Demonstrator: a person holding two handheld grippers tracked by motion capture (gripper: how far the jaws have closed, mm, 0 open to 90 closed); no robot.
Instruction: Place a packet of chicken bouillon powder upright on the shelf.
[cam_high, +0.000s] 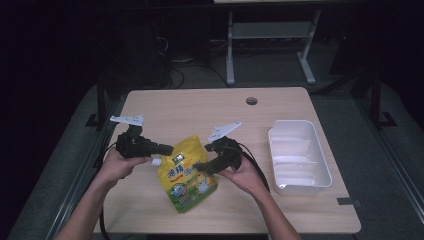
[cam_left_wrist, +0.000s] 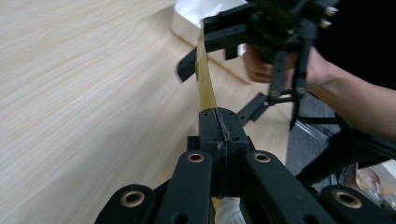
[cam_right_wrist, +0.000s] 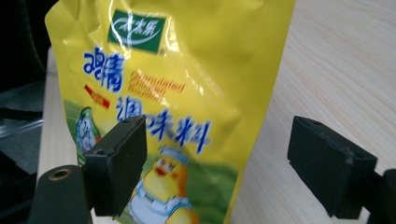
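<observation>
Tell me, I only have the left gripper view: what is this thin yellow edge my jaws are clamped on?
Observer: It is a yellow seasoning pouch, seen edge-on in your view; the left gripper is shut on its upper left edge.
Operator: Is the other gripper holding it too?
Observer: No. In the right gripper view the right gripper stands open, pads off the pouch.
Operator: Anything nearby to put it in?
Observer: A white tray sits on the table, to the right of the pouch.

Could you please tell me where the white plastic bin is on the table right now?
In the high view, the white plastic bin sits on the table's right side, right of the right gripper and yellow pouch.
</observation>
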